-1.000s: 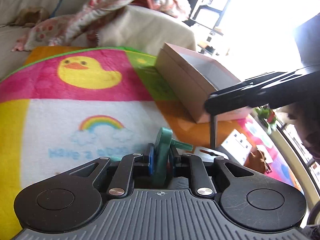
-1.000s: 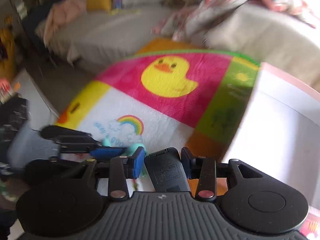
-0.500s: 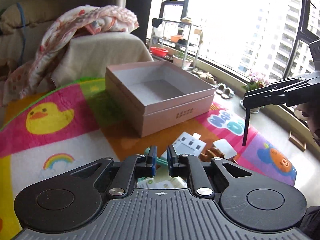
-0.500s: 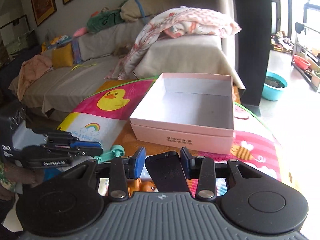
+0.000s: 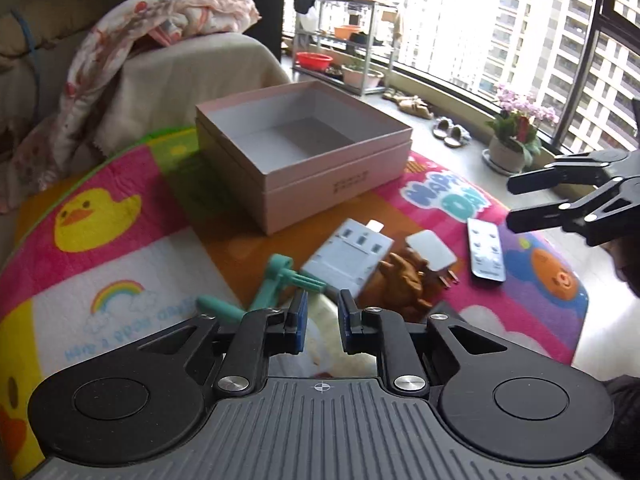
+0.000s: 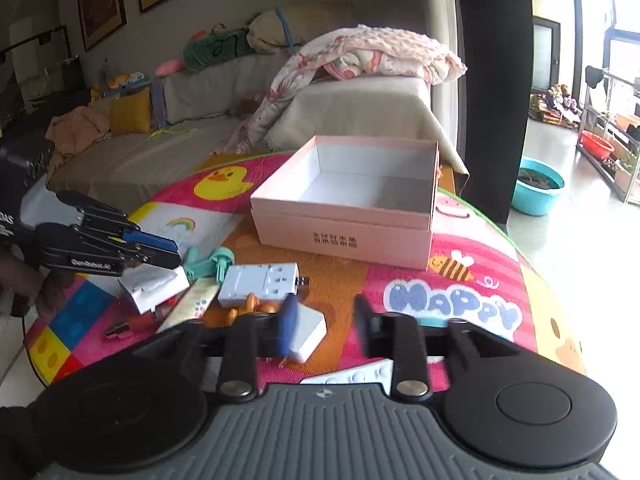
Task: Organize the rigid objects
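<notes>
The pink box [image 6: 352, 216] stands empty at 12 o'clock, ready for the loose items. Left gripper [image 5: 322, 322] jaws are opening slightly, apparently holding nothing; right gripper [image 6: 326, 330] jaws are spreading wide over the white charger [image 6: 310, 334].

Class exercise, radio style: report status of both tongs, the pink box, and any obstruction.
Left tongs opening, nothing gripped. Right tongs opening, empty. Pink box open, nothing visible inside; power strip and teal toy lie loose before it. Path unobstructed.

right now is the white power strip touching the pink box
Apart. In the left wrist view a strip of orange mat shows between the white power strip and the pink box; the right wrist view shows the same gap.
</notes>
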`<state>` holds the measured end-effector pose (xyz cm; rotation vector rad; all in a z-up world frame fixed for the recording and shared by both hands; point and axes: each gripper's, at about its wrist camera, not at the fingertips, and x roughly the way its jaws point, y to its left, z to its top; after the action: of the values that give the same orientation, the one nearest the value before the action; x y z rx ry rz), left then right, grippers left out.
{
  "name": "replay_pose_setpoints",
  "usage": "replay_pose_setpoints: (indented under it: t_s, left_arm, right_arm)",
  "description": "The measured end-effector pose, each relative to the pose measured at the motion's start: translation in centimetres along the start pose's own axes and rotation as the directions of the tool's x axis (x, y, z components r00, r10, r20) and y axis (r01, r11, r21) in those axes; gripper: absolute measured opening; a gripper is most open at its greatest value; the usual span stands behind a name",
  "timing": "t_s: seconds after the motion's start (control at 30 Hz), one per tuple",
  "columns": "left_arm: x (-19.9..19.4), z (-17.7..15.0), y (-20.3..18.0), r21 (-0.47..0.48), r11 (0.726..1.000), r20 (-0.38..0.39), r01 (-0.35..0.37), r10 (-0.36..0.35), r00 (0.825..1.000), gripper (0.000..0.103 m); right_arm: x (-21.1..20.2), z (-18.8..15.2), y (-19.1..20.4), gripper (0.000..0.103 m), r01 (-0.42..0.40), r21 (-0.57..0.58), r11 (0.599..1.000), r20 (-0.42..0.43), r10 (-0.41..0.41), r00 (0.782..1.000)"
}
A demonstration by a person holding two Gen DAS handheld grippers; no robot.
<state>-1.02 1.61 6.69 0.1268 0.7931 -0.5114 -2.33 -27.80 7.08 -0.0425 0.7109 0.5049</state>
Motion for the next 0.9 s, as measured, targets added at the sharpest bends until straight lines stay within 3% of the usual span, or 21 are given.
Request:
replay_pose_setpoints:
  t_s: [0.2, 0.37, 0.47, 0.6, 0.7, 0.83, 0.9]
  left_arm:
    - [-1.8, -1.9, -1.9, 0.000, 0.996, 0.005, -0.084, 0.084, 0.996, 0.020]
    - [-5.1, -4.9, 1.5, -0.161, 0.970, 0.013, -0.183, 0.187, 0.982, 0.020]
    - [-6.4, -7.1, 3.0, -0.210, 0.961, -0.013, -0.180, 0.182, 0.983, 0.021]
    - [-5.3, -8.3, 2.0, -0.180, 0.972, -0.041, -0.153, 0.148, 0.988, 0.021]
    - [-3.4, -7.8, 0.9, -0.154, 0.982, -0.035, -0.108, 0.104, 0.994, 0.021]
    - [-0.3, -7.0, -0.8, -0.055, 0.990, -0.072, -0.132, 0.128, 0.989, 0.028]
    - [0.5, -6.7, -1.3, -0.029, 0.990, -0.045, -0.141, 0.140, 0.989, 0.028]
  right_arm:
    - [2.1, -3.4, -1.8, 0.075, 0.054, 0.126, 0.991, -0.084, -0.044, 0.996]
    - [3.2, -5.2, -2.2, 0.075, 0.064, 0.189, 0.980, -0.096, -0.047, 0.994]
    - [3.8, -5.1, -1.5, 0.078, 0.087, 0.172, 0.981, -0.074, -0.075, 0.994]
    - [5.2, -4.6, -0.2, 0.088, 0.127, 0.127, 0.984, -0.052, -0.121, 0.991]
    - [5.8, -4.7, 0.9, 0.090, 0.173, 0.080, 0.982, -0.036, -0.170, 0.985]
    - [5.8, -5.0, 1.4, 0.090, 0.192, 0.055, 0.980, -0.024, -0.191, 0.981]
    - [5.7, -4.9, 1.1, 0.090, 0.189, 0.081, 0.979, -0.023, -0.187, 0.982]
